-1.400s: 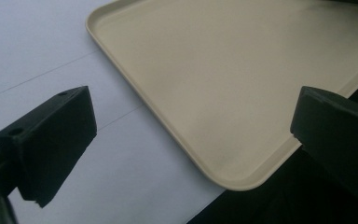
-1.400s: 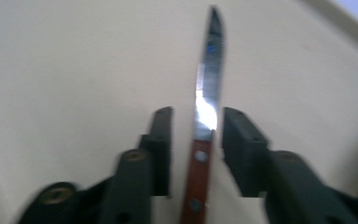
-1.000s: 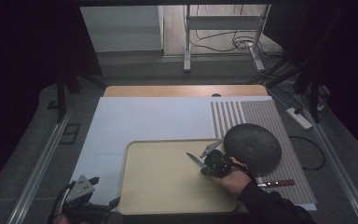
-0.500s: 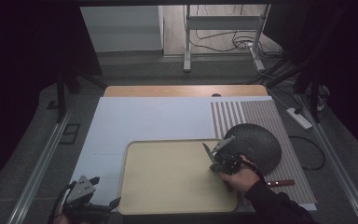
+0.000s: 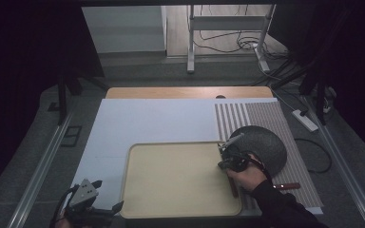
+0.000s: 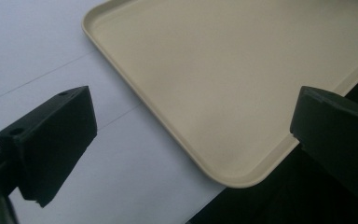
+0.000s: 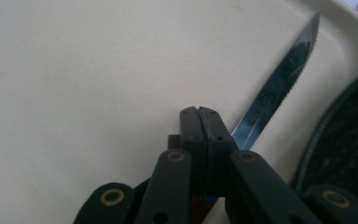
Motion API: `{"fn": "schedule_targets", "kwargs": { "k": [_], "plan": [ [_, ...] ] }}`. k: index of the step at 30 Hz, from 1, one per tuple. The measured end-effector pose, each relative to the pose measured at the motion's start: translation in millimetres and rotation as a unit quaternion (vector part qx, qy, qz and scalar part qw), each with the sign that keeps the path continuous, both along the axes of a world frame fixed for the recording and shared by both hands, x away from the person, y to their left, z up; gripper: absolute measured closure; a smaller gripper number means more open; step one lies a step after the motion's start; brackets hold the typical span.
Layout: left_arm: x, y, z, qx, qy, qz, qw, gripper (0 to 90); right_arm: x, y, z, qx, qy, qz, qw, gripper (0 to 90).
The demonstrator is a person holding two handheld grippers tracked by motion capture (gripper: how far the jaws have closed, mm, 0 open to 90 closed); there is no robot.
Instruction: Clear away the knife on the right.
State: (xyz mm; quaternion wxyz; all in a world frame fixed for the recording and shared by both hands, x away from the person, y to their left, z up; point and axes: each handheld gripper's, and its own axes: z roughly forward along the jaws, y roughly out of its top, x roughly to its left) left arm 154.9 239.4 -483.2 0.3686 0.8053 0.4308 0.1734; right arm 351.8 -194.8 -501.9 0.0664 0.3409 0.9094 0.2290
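Two grippers, one tray, listed from left.
Left gripper (image 5: pixel 108 208): at the table's near left corner, just beside the tray's near left corner; jaws spread wide with nothing between them; in the left gripper view they frame the tray's rounded corner and the white sheet.
Sheet (image 5: pixel 147 121): white, covers most of the table; the tray rests on it.
Tray (image 5: pixel 171 199): beige, bare surface, near centre of the table.
Knife (image 7: pixel 279 79): serrated blade, lying over the tray's right part, tip toward the tray rim; its handle end runs under the right gripper's jaws.
Right gripper (image 5: pixel 226 153): at the tray's right edge, held in a hand (image 5: pixel 247 176); jaws pressed together, the blade emerging beside them; actual grip on the knife cannot be told.
Plate (image 5: pixel 266 145): dark, round, textured, just beside the tray's right edge, on the mat.
Mat (image 5: pixel 266 114): striped, far right.
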Motion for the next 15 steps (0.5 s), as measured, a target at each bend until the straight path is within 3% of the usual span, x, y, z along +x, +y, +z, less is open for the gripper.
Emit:
{"fn": "schedule_targets", "kwargs": {
  "k": [5,15],
  "plan": [
    [-0.1,0.2,0.0,-0.002,0.000,0.000,1.0000,0.4,0.3,-9.1,1.2,-0.001,0.008,-0.017,0.9998,89.9],
    [0.5,2.2,0.0,-0.009,0.001,0.005,0.9999,0.3,-1.3,-11.0,2.0,0.008,0.007,-0.012,0.9999,83.4]
  ]
}}
